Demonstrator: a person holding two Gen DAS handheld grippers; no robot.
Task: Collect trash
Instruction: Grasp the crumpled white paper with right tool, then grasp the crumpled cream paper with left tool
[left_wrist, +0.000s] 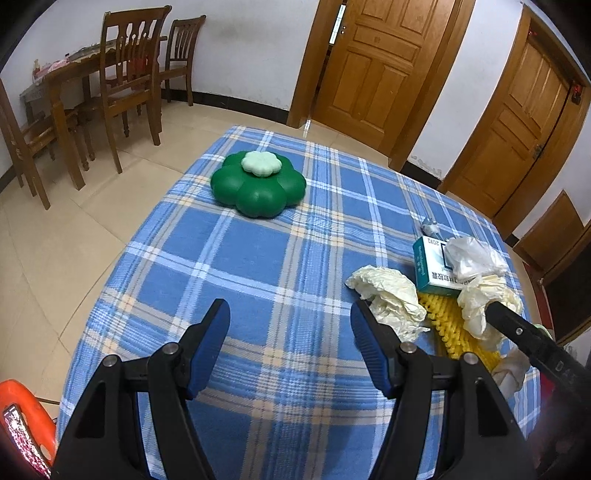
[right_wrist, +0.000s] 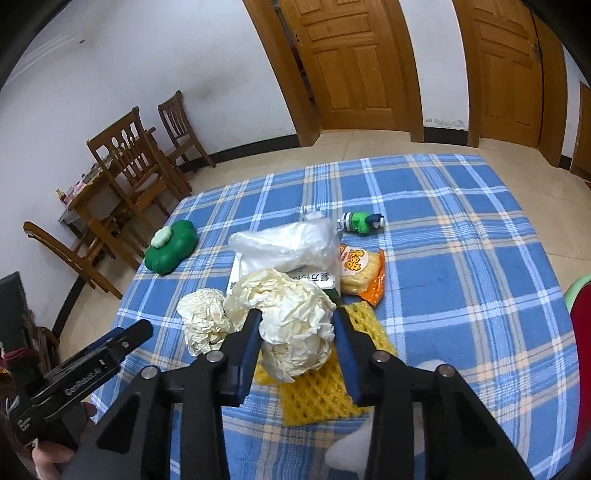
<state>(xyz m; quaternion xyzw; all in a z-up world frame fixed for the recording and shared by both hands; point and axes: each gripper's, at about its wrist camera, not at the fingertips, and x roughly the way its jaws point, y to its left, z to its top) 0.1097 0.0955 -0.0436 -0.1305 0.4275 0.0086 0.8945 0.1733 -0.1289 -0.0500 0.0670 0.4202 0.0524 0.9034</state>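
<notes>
A heap of trash lies on the blue checked tablecloth (right_wrist: 461, 277). My right gripper (right_wrist: 297, 323) is shut on a large crumpled cream paper ball (right_wrist: 295, 332), its blue pads pressing both sides. Under it lies a yellow foam net (right_wrist: 317, 398). A smaller paper ball (right_wrist: 205, 325) sits to the left. Behind are a clear plastic bag (right_wrist: 288, 243), a white and green box (right_wrist: 321, 282) and an orange snack packet (right_wrist: 364, 273). My left gripper (left_wrist: 290, 310) hovers open over bare cloth, left of the smaller paper ball (left_wrist: 388, 295), with nothing between its fingers.
A green flower-shaped container (left_wrist: 258, 188) stands at the table's far left. A small green bottle-like item (right_wrist: 360, 221) lies behind the heap. Wooden chairs (left_wrist: 129, 74) and a dining table stand at the left wall, wooden doors (left_wrist: 376, 62) beyond. An orange object (left_wrist: 22, 406) is at the lower left.
</notes>
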